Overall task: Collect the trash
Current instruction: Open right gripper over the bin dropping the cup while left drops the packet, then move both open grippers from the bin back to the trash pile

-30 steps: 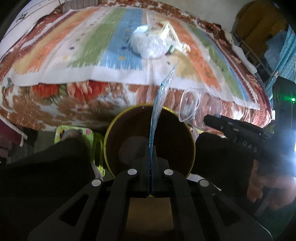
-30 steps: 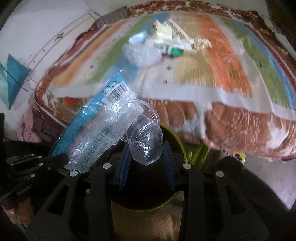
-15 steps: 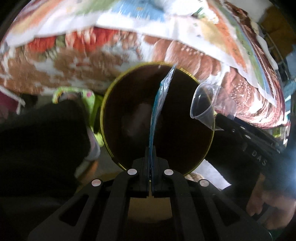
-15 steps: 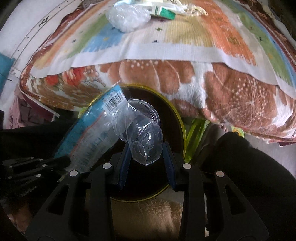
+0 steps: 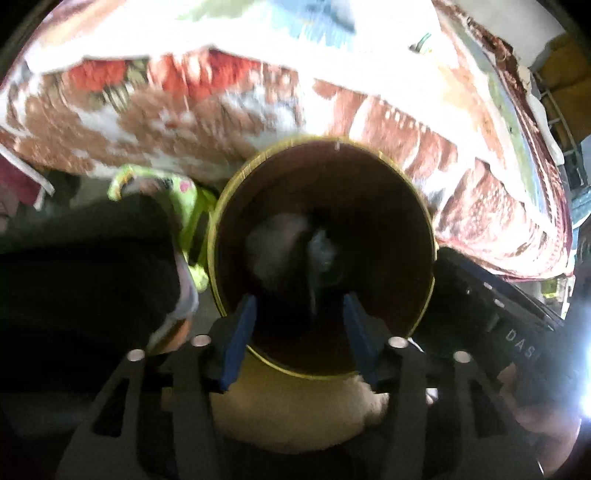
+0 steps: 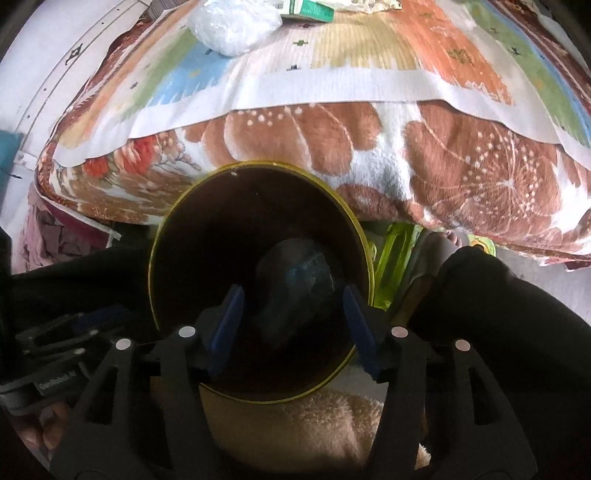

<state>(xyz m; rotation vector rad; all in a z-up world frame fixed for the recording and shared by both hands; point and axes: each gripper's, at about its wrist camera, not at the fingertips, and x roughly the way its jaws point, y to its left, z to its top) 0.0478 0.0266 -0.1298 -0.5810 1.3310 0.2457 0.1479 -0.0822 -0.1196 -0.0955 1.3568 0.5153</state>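
Wrapper (image 6: 295,273) now in bin (image 6: 177,229), beside floral blanket (image 6: 461,173).

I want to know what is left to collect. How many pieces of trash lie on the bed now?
3 visible, at the far end of the bed: a crumpled clear plastic bag, a green-and-white box, and a crinkled wrapper. The frame edge may hide more.

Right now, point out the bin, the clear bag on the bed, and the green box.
bin (image 6: 173,236), right wrist view, on its yellow rim at the upper left.
clear bag (image 6: 232,26), right wrist view, on the middle of the crumpled plastic.
green box (image 6: 314,11), right wrist view, on its green side face.
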